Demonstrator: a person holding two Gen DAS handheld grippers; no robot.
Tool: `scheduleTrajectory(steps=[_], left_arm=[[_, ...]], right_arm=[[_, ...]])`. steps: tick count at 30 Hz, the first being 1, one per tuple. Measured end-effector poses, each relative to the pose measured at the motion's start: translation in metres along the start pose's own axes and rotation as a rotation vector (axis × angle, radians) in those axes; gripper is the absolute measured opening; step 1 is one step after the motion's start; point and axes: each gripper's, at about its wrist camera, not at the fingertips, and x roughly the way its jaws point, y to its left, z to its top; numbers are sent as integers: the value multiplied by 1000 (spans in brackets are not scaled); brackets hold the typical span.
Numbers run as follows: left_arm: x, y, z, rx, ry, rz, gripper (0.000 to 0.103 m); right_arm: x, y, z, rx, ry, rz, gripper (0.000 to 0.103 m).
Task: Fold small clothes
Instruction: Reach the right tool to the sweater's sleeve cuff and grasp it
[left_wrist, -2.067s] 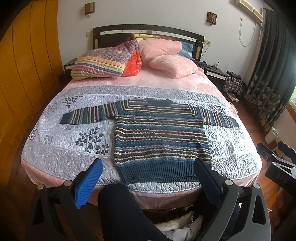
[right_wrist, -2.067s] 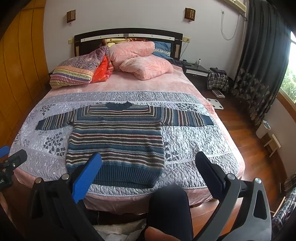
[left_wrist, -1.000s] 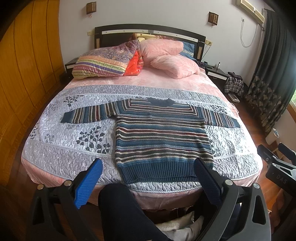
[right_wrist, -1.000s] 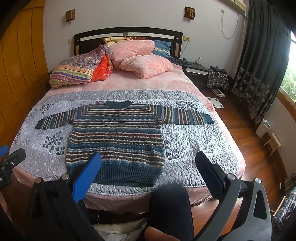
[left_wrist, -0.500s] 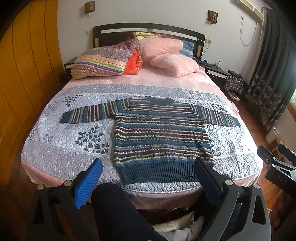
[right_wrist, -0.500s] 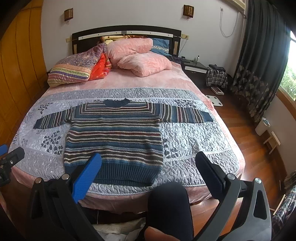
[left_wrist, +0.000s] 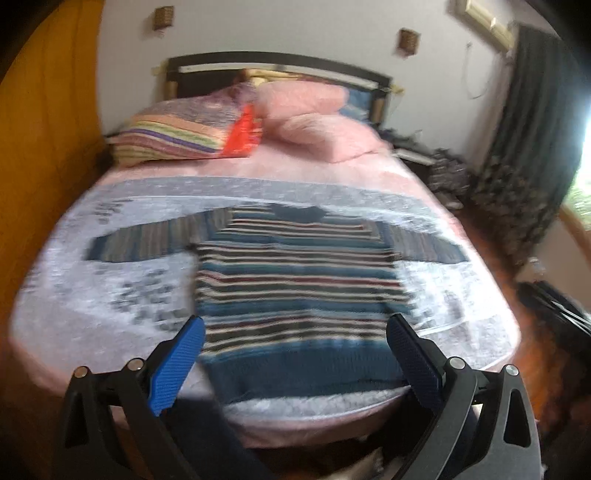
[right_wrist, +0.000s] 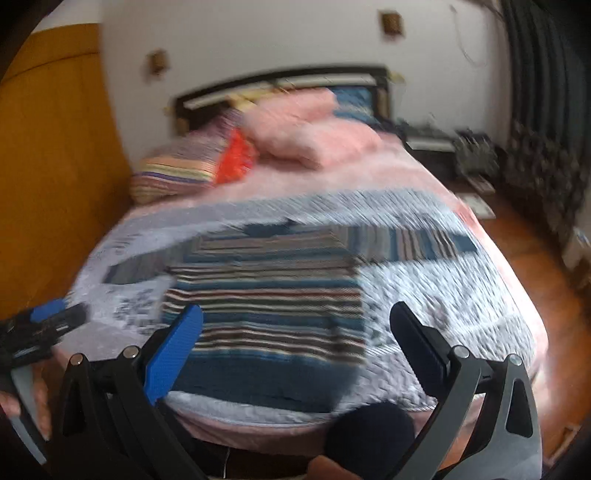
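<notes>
My left gripper and right gripper gape wide, holding nothing; the jumper lies flat on the bed ahead (hem nearest, sleeves spread sideways)

No text, label, brand, number or sign can be read in either view — both are heavily blurred. The only likely place for lettering, the dark body of the left gripper at the edge of the right wrist view, shows just a smear — nothing legible.
</notes>
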Motion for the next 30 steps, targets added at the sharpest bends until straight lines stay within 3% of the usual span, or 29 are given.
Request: scheduleTrajectory(steps=[3, 4, 8, 10, 11, 17, 20, 23, 30], left_arm=[[29, 4, 1, -36, -11, -172, 99], [38, 3, 3, -36, 1, -188, 99], [77, -6, 12, -32, 37, -194, 99], [97, -7, 16, -58, 79, -216, 99], [103, -3, 17, -73, 97, -233, 99], [159, -5, 23, -132, 180, -299, 99], [182, -3, 26, -163, 190, -310, 99], [204, -3, 29, -194, 194, -325, 99], [243, -6, 31, -214, 182, -342, 99]], right_arm=[[33, -54, 8, 100, 21, 26, 100], [44, -73, 10, 142, 26, 30, 100], [102, -168, 17, 400, 77, 31, 96], [131, -207, 17, 509, 109, 42, 69], [151, -230, 16, 569, 131, 40, 64], [238, -332, 8, 846, 178, 98, 58], [277, -382, 6, 1003, 164, 169, 58], [307, -430, 8, 1140, 107, 178, 57], [367, -496, 24, 1229, 56, 139, 45]])
